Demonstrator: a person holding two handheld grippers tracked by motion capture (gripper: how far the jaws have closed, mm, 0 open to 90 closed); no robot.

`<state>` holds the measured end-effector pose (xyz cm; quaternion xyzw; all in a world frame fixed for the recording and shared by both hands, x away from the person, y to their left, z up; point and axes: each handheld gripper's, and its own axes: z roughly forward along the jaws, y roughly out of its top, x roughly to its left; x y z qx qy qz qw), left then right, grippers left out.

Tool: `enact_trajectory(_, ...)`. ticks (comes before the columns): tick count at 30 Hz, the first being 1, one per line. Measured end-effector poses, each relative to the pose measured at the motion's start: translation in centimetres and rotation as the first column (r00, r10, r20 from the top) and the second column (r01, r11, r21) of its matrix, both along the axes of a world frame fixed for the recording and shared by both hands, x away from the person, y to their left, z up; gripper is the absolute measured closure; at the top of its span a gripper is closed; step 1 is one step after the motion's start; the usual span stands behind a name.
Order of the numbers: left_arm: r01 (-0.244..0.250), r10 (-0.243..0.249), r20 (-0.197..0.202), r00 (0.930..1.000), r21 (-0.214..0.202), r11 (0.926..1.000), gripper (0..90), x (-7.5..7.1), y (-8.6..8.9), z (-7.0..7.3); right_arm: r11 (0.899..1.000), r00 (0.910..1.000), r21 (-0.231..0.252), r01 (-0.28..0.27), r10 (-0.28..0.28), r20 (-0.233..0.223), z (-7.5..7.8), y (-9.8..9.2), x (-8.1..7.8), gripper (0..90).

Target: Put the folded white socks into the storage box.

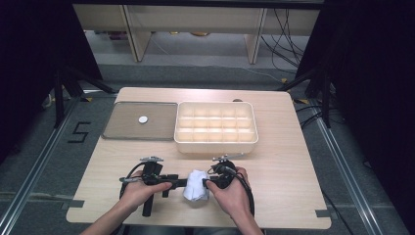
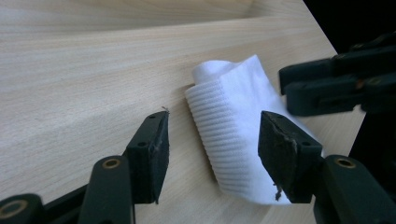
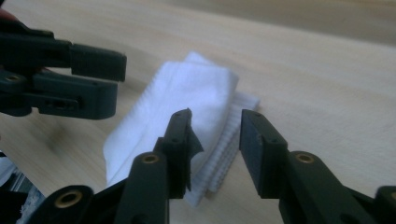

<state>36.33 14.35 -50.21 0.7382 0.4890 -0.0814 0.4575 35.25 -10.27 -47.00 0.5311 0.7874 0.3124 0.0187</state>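
Folding looks to be the work in hand: a white cloth (image 1: 196, 185) lies partly folded on the worktop (image 1: 274, 161) near its front edge, between the left gripper (image 2: 212, 140) and the right gripper (image 3: 215, 144). Both grippers stand apart, jaws straddling the cloth's edges without pinching it. The risk from here is that a jaw catches only the top layer, so the fold springs loose, or drags the cloth off the front edge. No readable brand shows; a mark like a "5" (image 1: 80, 132) sits on the floor at left.
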Motion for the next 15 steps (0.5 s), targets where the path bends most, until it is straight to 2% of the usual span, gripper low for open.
enact_trajectory(1, 0.001, -0.001, -0.004, 1.0, 0.001, 1.0, 42.9, 0.1, -0.1, -0.1, 1.0, 0.9991, 0.005, 0.022, -0.022, -0.037, -0.2, 0.3, -0.1, 63.5)
enact_trajectory(2, 0.001, -0.001, -0.007, 1.0, 0.002, 1.0, 42.8, 0.2, -0.1, -0.1, 1.0, 0.9997, -0.002, 0.016, -0.016, -0.018, -0.6, 0.3, 0.0, 63.8)
enact_trajectory(6, 0.021, -0.02, -0.029, 0.9994, 0.01, 0.9997, 42.6, 0.5, -0.4, -0.5, 1.0, 0.999, 0.008, 0.001, -0.001, -0.045, -1.1, 0.2, 0.1, 69.1)
enact_trajectory(10, 0.016, -0.017, -0.059, 0.9981, -0.013, 0.9998, 43.6, 0.7, -1.0, -0.8, 1.0, 0.9989, 0.016, -0.019, 0.02, -0.043, -1.2, 0.1, 0.4, 72.1)
enact_trajectory(11, 0.008, -0.008, -0.063, 0.998, 0.0, 1.0, 44.0, 0.7, -1.2, -0.7, 1.0, 0.9985, 0.021, -0.018, 0.019, -0.052, -1.1, 0.0, 0.3, 72.3)
enact_trajectory(14, 0.026, -0.029, -0.085, 0.996, -0.03, 0.9992, 44.9, 0.8, -1.5, -0.9, 1.0, 0.9982, 0.026, -0.015, 0.016, -0.058, -1.3, 0.0, 0.3, 72.6)
enact_trajectory(15, 0.028, -0.027, -0.082, 0.9962, 0.011, 0.9995, 45.0, 0.8, -1.6, -0.8, 1.0, 0.9979, 0.028, -0.012, 0.014, -0.064, -1.3, 0.0, 0.3, 72.7)
